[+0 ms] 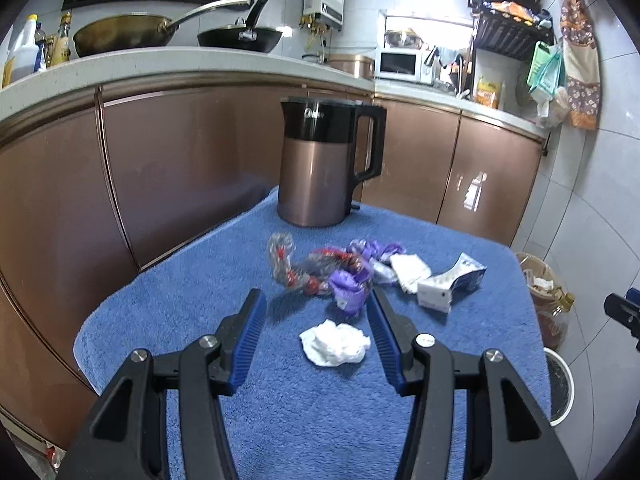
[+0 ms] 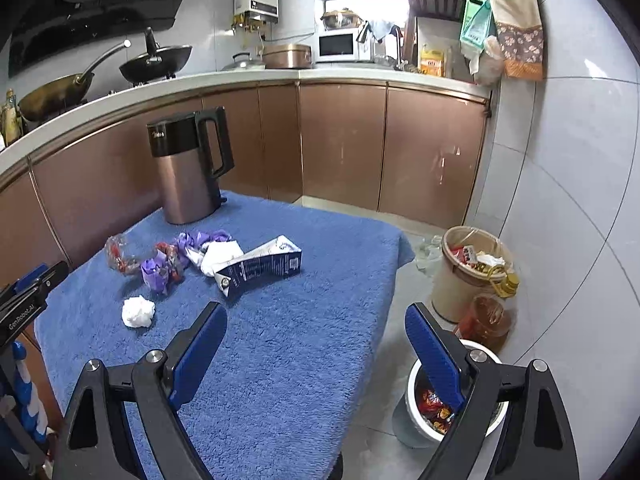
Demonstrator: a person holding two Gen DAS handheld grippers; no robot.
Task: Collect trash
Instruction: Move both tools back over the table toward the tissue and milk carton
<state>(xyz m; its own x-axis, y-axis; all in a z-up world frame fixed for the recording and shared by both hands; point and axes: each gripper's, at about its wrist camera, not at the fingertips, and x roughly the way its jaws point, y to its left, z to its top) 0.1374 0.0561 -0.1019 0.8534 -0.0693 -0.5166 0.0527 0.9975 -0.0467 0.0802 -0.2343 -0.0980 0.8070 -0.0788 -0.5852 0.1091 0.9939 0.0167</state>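
Observation:
Trash lies on a blue towel [image 1: 280,400] covering a small table. A crumpled white tissue [image 1: 335,343] lies between the open fingers of my left gripper [image 1: 316,300]; it also shows in the right wrist view [image 2: 138,311]. Behind it lie a purple wrapper [image 1: 349,289], a clear red-printed wrapper [image 1: 282,258], another white tissue [image 1: 409,270] and a flattened milk carton [image 1: 452,282], also seen from the right [image 2: 260,268]. My right gripper [image 2: 316,316] is open and empty over the towel's right edge [image 2: 280,360], above a white bin [image 2: 416,420] holding wrappers.
A copper electric kettle [image 1: 320,168] stands at the towel's far edge. On the floor at the right are a beige bin [image 2: 468,272] with trash and an oil bottle [image 2: 486,316]. Brown cabinets [image 2: 340,140] and a counter with pans lie behind.

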